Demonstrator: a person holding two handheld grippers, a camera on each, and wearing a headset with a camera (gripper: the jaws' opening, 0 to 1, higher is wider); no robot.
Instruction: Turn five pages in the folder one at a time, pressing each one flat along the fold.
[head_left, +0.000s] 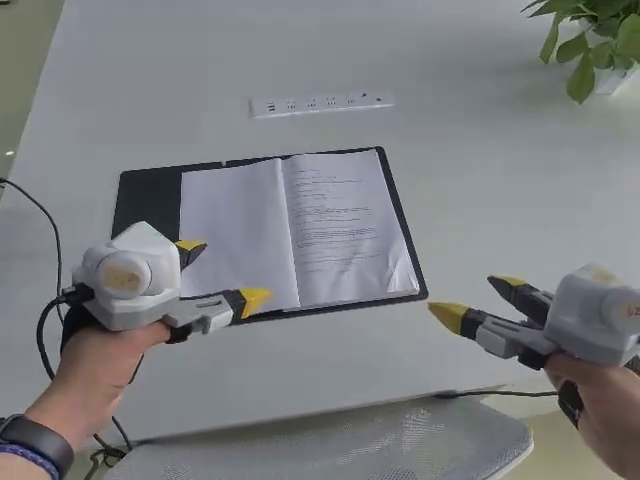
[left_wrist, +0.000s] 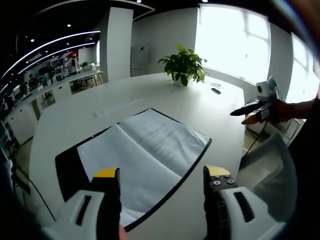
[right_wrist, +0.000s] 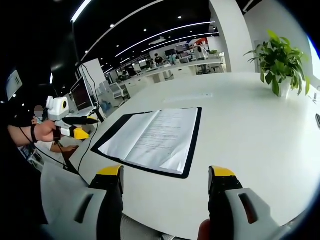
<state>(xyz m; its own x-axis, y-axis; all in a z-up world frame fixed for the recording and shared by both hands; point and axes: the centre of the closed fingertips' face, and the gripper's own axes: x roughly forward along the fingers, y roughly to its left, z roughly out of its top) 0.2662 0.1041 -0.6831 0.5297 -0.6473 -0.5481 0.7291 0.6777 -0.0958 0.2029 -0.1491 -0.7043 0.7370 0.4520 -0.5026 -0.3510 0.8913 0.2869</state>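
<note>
The folder is laid open on the tabletop. The left tool is held over its near-left corner and the right tool off its near-right, jaws apart, seemingly readied for a page turn.

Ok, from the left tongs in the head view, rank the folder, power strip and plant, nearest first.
1. Folder, open just ahead of the left tongs.
2. Power strip, beyond the folder, mid-table.
3. Plant, far right corner.
</note>
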